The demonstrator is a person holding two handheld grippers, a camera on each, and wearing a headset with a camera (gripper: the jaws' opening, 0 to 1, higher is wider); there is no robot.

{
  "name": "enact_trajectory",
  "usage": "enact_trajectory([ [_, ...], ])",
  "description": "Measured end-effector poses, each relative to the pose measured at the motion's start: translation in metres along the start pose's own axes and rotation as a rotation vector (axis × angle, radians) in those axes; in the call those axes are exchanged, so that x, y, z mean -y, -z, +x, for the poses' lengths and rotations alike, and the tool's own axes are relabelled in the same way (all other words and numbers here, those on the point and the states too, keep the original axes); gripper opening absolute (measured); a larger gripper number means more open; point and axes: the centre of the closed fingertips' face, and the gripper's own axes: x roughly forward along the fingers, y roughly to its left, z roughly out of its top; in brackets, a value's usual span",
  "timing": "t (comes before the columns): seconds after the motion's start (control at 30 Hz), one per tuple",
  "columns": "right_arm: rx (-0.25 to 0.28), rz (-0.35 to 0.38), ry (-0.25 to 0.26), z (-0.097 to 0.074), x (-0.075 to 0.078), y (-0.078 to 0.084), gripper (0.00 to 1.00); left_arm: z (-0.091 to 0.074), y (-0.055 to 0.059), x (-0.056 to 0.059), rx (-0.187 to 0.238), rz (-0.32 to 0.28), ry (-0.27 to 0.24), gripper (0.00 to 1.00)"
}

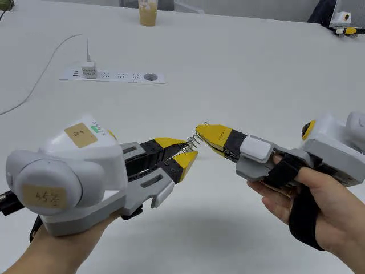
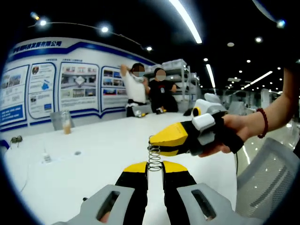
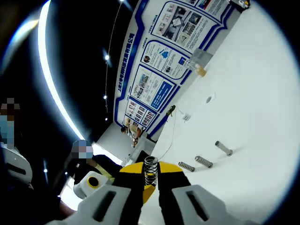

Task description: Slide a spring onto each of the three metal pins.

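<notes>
A small metal spring [image 1: 193, 142] hangs in the air between the two yellow-tipped grippers, above the white table [image 1: 239, 68]. My left gripper [image 1: 185, 155] comes in from the lower left and is shut on the spring's lower end [image 2: 154, 158]. From the right, my right gripper [image 1: 201, 130] is shut on the other end [image 3: 150, 169]. I cannot tell whether a pin sits inside the coil. In the right gripper view, a metal pin [image 3: 224, 148] lies on the table, with two coiled pieces [image 3: 203, 161] [image 3: 186, 166] beside it.
A white power strip [image 1: 113, 76] with a plugged charger [image 1: 88, 69] and cable lies at the back left. A cup of yellowish drink [image 1: 147, 12] stands at the far edge. Two people [image 2: 147, 89] are at the table's far end. A chair [image 2: 267, 183] stands beside the table.
</notes>
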Motion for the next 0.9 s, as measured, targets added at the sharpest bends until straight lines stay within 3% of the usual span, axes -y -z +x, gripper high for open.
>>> enact_trajectory([
  [0.17, -0.025, -0.102, -0.011, 0.004, -0.004, 0.003, 0.11, -0.003, 0.004, 0.001, -0.025, 0.011, -0.015, 0.12],
  [0.3, -0.028, -0.139, 0.004, 0.006, -0.001, 0.001, 0.11, -0.005, 0.010, -0.003, -0.053, 0.015, -0.030, 0.17],
  [0.53, -0.018, -0.305, 0.093, 0.006, 0.018, -0.012, 0.11, -0.015, 0.027, -0.009, -0.130, 0.015, -0.054, 0.23],
  [0.9, -0.018, -0.518, 0.184, 0.018, 0.043, -0.030, 0.11, -0.036, 0.051, -0.016, -0.200, 0.030, -0.095, 0.33],
])
